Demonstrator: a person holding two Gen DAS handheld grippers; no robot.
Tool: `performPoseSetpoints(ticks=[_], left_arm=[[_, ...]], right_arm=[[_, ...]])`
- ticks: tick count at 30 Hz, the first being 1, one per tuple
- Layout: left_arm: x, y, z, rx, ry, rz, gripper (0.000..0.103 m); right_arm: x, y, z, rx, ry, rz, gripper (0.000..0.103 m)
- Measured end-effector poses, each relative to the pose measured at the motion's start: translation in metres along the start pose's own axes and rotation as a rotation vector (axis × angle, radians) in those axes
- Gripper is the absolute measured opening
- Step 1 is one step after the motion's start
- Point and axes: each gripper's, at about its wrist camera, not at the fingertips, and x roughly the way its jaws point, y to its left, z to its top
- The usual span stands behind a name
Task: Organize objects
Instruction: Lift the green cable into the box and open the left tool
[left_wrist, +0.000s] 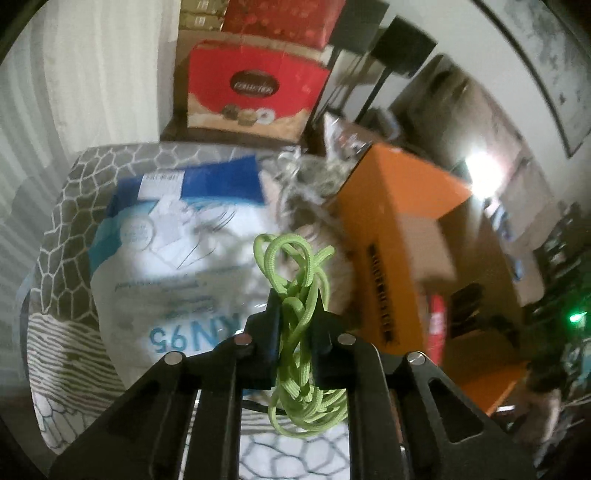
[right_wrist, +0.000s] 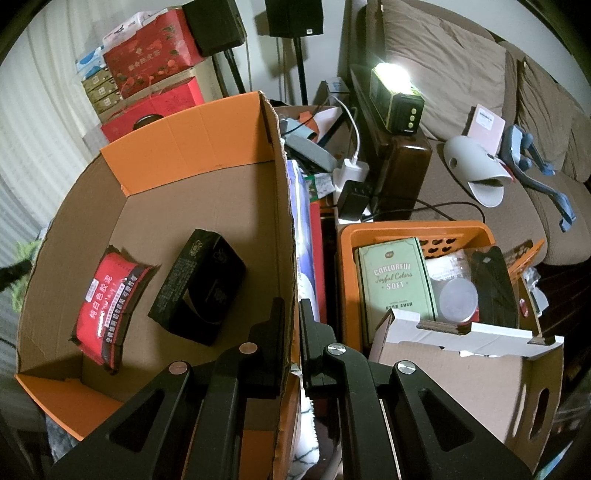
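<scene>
The green cord (left_wrist: 295, 325), a loose tangled hank of braided bright-green line, is pinched between the fingers of the left gripper (left_wrist: 295, 325), loops spilling above the fingertips and a fatter bundle hanging below them; it is soft and limp, so it will likely flop wherever it is let go. Judging by this, the step in hand is carrying it to a container; the next move calls for bringing it over the open orange cardboard box (right_wrist: 207, 122), right of the fingers in the left view, and parting the fingers above its floor. The right gripper (right_wrist: 291, 317) is clamped narrowly on that box's side wall, steadying it; inside, left of its fingers, lie a red packet (right_wrist: 107, 306) and a black box (right_wrist: 199, 288); to the right sits an orange basket (right_wrist: 413, 230).
</scene>
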Motion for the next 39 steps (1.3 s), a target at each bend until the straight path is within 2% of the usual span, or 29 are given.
performPoseSetpoints(ticks=[4,17,22,39], left_arm=[[-0.022,-0.015,0.012,0.01,-0.05,-0.039,0.012],[-0.079,-0.059,0.062,0.026,-0.193,-0.093,0.012],[-0.075,-0.078,0.075,0.039,-0.197,-0.107,0.012],[-0.012,-0.141,0.097,0.055,-0.146,-0.219,0.012]], right_arm=[[0.0,-0.001,0.0,0.0,0.001,0.0,0.006],[0.0,-0.001,-0.001,-0.002,0.0,-0.002,0.006],[0.0,0.0,0.0,-0.002,0.001,-0.002,0.006],[0.0,0.0,0.0,-0.001,0.002,-0.002,0.006]])
